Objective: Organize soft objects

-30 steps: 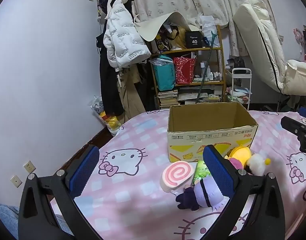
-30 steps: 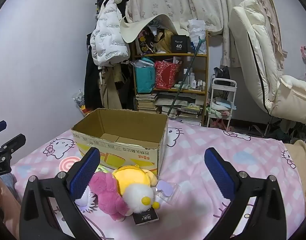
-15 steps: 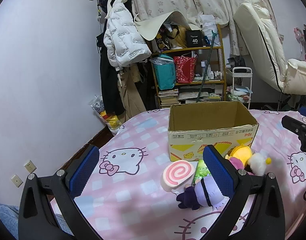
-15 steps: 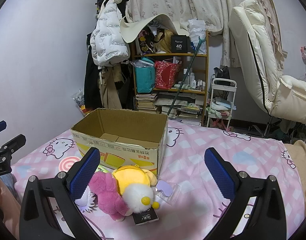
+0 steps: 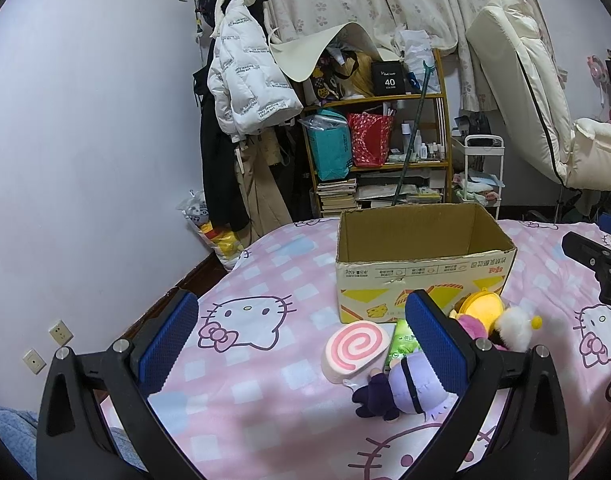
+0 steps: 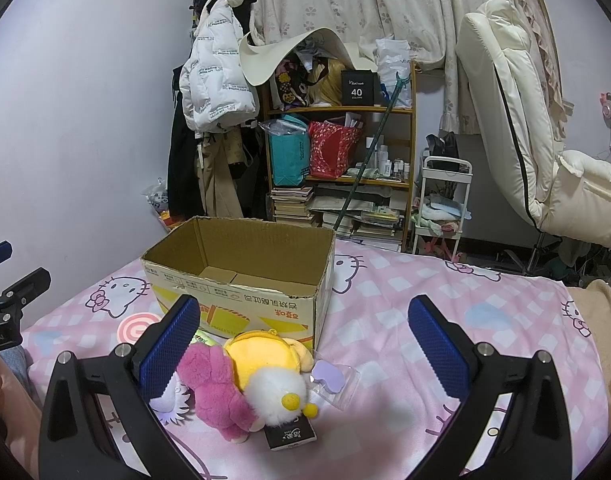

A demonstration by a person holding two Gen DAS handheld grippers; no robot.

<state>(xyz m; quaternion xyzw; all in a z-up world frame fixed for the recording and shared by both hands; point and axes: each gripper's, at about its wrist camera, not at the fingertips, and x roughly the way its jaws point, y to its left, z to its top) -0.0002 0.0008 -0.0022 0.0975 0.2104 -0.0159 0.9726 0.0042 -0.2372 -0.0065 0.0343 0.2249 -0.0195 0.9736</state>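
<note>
both grippers hover wide open and empty: left gripper [image 5: 301,332], right gripper [image 6: 305,336]. the soft toys lie on the bed [image 6: 505,320] at 6 o'clock of the cardboard box [image 6: 241,280]. the pink plush [image 6: 215,390] touches the yellow plush [image 6: 261,354], so a careless pinch may drag both, or snag the small clear packet [image 6: 333,380].

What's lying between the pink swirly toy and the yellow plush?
In the left wrist view, a green packet lies between the swirl toy and the yellow plush, partly behind the left tool's finger.
</note>
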